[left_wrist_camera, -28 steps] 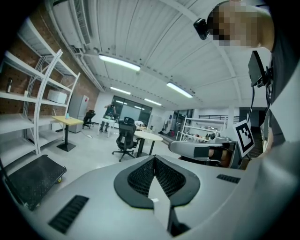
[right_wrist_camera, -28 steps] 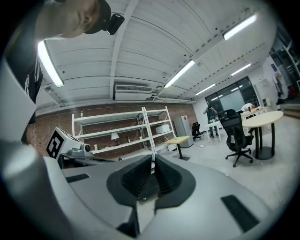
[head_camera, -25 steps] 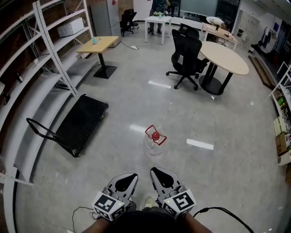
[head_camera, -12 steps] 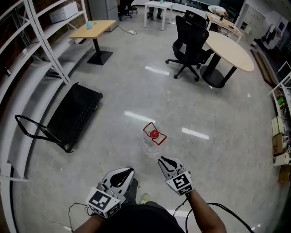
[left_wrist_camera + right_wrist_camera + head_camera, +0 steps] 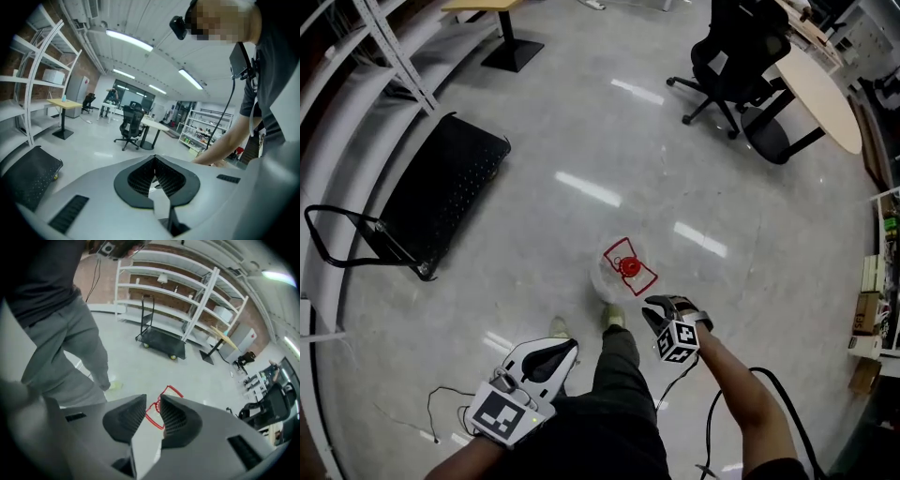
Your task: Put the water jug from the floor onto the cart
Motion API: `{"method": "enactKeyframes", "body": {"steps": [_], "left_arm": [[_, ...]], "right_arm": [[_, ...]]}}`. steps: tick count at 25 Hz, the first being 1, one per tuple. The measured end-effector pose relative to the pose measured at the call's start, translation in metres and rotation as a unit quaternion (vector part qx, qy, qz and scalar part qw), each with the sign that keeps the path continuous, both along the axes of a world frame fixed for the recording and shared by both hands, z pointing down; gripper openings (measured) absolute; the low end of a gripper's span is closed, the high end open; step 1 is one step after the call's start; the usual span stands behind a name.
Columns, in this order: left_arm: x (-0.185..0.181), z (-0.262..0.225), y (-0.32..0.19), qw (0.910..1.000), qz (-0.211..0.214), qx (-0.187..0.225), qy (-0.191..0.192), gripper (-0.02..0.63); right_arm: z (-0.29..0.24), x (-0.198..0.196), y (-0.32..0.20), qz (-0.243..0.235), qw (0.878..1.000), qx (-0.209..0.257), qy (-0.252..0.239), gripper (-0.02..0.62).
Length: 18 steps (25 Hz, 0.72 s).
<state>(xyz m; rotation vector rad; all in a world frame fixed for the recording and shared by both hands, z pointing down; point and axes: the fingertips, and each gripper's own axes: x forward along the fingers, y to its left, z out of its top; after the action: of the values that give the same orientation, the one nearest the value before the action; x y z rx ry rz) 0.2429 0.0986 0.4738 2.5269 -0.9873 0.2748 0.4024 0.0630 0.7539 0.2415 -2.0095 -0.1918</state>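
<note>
The clear water jug with a red cap and red wire handle stands on the grey floor just ahead of the person's feet. My right gripper points steeply down right behind it, and its jaws are opening. In the right gripper view the red handle shows through the gap beyond the right gripper; the pads do not press on it. My left gripper hangs low at the left, its tips together, holding nothing. The left gripper looks out level across the room. The black flat cart lies at the left.
The cart's handle points toward white shelving along the left wall. An office chair and a round table stand at the far right. A thin cable trails on the floor by the left gripper. The person's legs are between the grippers.
The right gripper has gone forward and down to the jug, rolled, and its jaws have parted. The left gripper has sunk and drifted left. The view has tipped further down.
</note>
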Motion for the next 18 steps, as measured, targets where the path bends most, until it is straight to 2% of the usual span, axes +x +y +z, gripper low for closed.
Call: {"method": "enactKeyframes", "body": {"steps": [4, 8, 12, 18], "left_arm": [[0.022, 0.037, -0.026, 0.9997, 0.002, -0.022, -0.011, 0.003], [0.049, 0.070, -0.055, 0.9987, 0.004, -0.049, -0.012, 0.003], [0.065, 0.101, -0.074, 0.9969, -0.012, -0.078, 0.000, 0.003], [0.063, 0.127, -0.089, 0.9928, -0.041, -0.113, -0.003, 0.003]], "right_arm": [[0.060, 0.009, -0.007, -0.086, 0.996, -0.014, 0.036, 0.067], [0.114, 0.021, -0.023, -0.169, 0.983, -0.010, 0.066, 0.067], [0.168, 0.034, -0.041, -0.249, 0.963, 0.009, 0.102, 0.100], [0.224, 0.051, -0.046, -0.338, 0.928, -0.025, 0.157, 0.121]]}}
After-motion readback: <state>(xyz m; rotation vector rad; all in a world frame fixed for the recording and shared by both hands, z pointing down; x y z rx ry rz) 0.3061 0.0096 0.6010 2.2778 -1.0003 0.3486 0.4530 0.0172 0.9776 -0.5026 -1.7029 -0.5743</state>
